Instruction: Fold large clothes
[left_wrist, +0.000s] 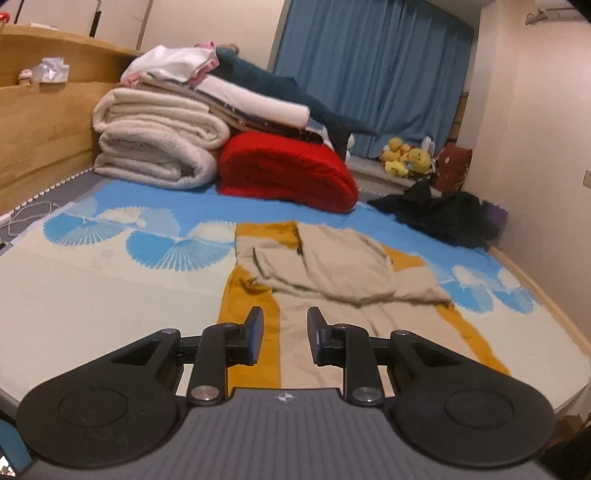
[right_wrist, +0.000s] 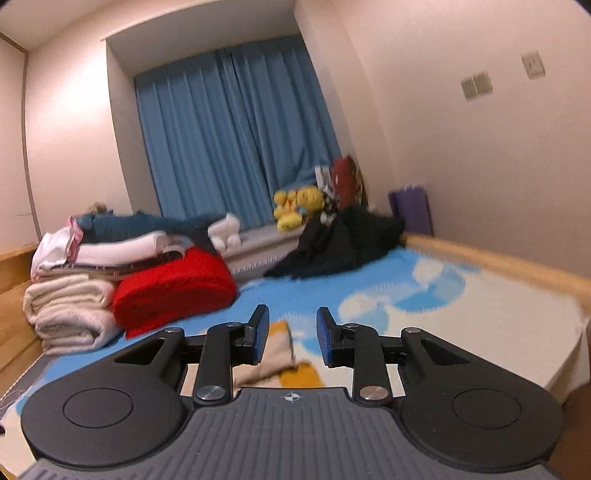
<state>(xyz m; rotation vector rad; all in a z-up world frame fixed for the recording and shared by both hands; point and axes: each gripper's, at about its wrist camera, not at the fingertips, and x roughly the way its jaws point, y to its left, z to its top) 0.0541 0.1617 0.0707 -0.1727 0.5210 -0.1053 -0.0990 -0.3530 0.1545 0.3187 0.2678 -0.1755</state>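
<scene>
On the bed, left wrist view: a beige-and-mustard cloth garment lies spread on the blue-and-cream patterned bed cover, its far part turned back over the middle in a loose, rumpled fold.
Left gripper: hovers above the near end of the garment, jaws parted, nothing between them.
Done so far: one rough fold, judging by the doubled-over layer; its edges are uneven.
Left to do: the long near section lies flat and unfolded, so further folds and some smoothing look needed.
Background: a crumpled black garment sits apart near the wall, apparently unfolded; a folded red blanket and a rolled cream quilt are stacked by the wooden headboard.
Over the bed, right wrist view: motion-blurred.
Right gripper: raised, jaws parted and empty, with only a corner of the garment visible beyond them.
</scene>
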